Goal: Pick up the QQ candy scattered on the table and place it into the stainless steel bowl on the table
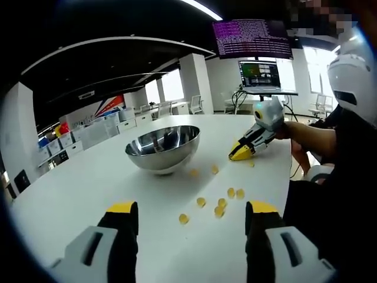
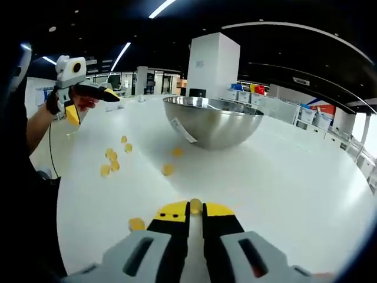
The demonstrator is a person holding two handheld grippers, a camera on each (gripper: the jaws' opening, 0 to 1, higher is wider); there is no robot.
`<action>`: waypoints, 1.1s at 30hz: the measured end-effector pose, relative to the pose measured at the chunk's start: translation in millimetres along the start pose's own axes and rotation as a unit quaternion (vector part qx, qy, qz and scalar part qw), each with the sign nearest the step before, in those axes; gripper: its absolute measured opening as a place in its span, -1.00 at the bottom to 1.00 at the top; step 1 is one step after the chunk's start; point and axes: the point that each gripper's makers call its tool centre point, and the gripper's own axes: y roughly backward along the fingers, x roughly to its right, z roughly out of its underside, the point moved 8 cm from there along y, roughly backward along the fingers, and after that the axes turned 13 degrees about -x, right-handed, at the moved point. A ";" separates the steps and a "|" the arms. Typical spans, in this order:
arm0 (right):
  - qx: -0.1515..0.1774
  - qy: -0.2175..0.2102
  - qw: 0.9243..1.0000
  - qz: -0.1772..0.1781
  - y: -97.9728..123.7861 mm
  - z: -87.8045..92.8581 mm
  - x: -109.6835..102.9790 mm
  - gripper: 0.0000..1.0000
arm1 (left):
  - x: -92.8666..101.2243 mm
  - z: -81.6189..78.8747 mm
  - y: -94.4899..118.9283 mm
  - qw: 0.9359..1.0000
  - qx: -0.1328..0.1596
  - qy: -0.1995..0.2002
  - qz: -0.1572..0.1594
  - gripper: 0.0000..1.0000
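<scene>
In the right gripper view, the right gripper [image 2: 196, 209] pinches one QQ candy [image 2: 195, 206] between its yellow tips just above the white table [image 2: 294, 177]. The left gripper [image 1: 191, 213] hangs with jaws wide apart (nothing between them) over loose candies [image 1: 221, 203]. Farther off, the stainless steel bowl [image 1: 163, 148] sits upright on the table.

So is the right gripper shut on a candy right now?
Yes: the right gripper has its jaws closed on a yellow QQ candy at their tips.
</scene>
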 end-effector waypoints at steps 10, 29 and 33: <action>0.003 0.006 1.000 0.001 -0.4 0.6 -1.8 -0.89 | -0.1 0.1 -0.2 1.000 -0.002 -0.003 -0.001 0.47; 0.011 0.014 1.000 0.002 11.0 -7.4 -6.4 -0.89 | -0.6 -1.7 1.8 1.000 0.000 -0.004 -0.003 0.47; 0.028 0.010 1.000 -0.004 19.4 -13.8 -8.2 -0.89 | -0.8 -1.8 1.7 1.000 0.000 -0.005 -0.003 0.47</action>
